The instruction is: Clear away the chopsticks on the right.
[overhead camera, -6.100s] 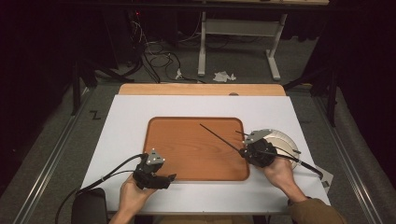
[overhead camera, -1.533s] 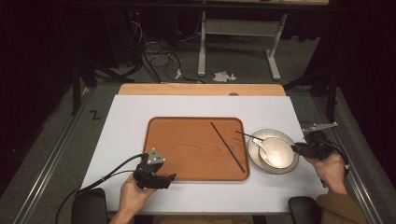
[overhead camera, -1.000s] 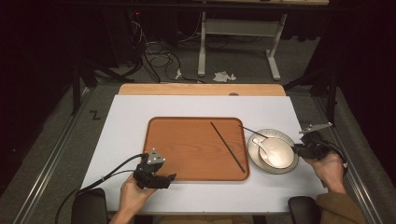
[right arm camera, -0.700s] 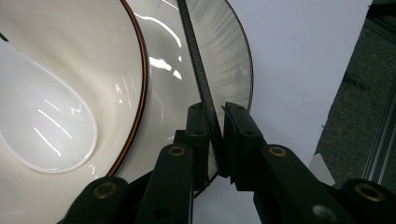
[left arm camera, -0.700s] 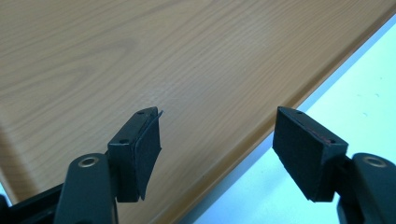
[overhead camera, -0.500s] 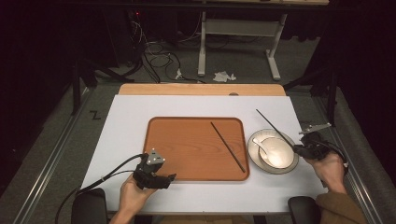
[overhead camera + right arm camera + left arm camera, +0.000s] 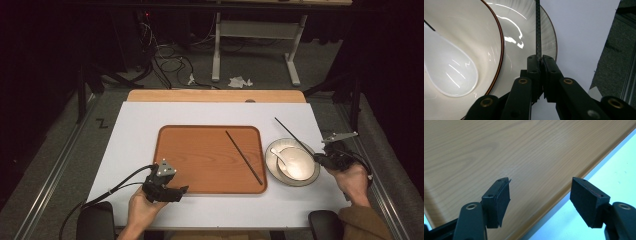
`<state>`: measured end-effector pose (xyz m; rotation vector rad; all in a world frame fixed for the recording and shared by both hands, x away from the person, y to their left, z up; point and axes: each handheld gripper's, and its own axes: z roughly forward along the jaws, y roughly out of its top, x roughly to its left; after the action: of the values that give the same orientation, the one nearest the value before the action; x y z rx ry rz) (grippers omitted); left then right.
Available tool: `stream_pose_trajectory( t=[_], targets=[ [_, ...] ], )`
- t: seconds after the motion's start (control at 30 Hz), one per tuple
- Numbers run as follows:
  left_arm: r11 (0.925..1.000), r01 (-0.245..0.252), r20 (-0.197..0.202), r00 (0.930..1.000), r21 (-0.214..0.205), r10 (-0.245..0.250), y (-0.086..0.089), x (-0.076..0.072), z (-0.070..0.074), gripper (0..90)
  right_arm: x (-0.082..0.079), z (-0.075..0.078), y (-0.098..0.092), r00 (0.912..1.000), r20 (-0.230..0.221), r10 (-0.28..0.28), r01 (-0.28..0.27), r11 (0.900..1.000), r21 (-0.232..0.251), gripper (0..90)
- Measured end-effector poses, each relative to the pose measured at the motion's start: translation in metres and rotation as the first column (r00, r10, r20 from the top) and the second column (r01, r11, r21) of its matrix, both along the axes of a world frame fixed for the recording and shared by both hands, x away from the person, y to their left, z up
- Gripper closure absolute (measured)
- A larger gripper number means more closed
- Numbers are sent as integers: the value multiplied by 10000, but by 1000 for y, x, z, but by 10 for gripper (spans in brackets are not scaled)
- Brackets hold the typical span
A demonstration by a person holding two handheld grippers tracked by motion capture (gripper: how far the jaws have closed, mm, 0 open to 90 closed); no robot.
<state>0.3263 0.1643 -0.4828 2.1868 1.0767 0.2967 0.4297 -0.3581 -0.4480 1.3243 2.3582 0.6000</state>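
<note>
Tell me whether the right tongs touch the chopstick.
Touching. The right gripper view shows the right tongs shut on the chopstick, its pads pressed against the stick above the plate.

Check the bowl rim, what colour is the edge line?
Thin reddish-brown line around the white bowl rim; clearest in the right gripper view.

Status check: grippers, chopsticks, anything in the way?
Right hand-held gripper shut on second chopstick. Left hand-held gripper open. First chopstick on tray. Nothing blocking.
</note>
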Motion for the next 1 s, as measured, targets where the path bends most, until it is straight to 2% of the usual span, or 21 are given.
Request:
stream_pose_trajectory(
  t=[0.13,0.2,0.47,0.5,0.67,0.73,0.8,0.83,0.87,0.9,1.0],
  targets=[
    [10000,-15,20,10000,21,15,0,-1,0,321,-3,5,1,9995,322,0,-3,10000,90,864],
    [10000,-13,5,10000,3,13,0,0,0,321,-5,11,5,9985,532,91,-109,9993,345,864],
    [10000,5,-2,10000,30,-5,0,0,0,321,-10,24,12,9944,972,412,-473,9970,618,864],
    [10000,-7,-10,10000,25,7,0,0,0,321,-12,29,15,9916,1186,518,-609,9953,749,863],
    [10000,-6,-4,10000,32,6,0,0,-1,321,-17,39,26,9870,1446,699,-811,9940,729,863],
    [10000,13,-4,10000,34,-13,0,0,0,321,-22,47,33,9812,1700,911,-1045,9919,722,863],
    [10000,4,5,10000,30,-4,0,0,0,321,-24,50,36,9801,1711,1010,-1149,9907,731,863],
    [10000,-4,-5,10000,20,4,0,0,0,321,-28,54,43,9752,1877,1175,-1336,9882,752,863],
    [10000,-4,-5,10000,20,4,0,0,0,321,-28,54,43,9752,1877,1175,-1336,9882,752,863],
    [10000,-12,-23,10000,12,12,-1,0,-1,321,-31,57,50,9702,1954,1430,-1594,9847,709,863],
    [10000,1,-19,10000,22,-1,0,0,-1,321,-34,59,58,9683,1887,1635,-1786,9817,661,863]
  ],
)
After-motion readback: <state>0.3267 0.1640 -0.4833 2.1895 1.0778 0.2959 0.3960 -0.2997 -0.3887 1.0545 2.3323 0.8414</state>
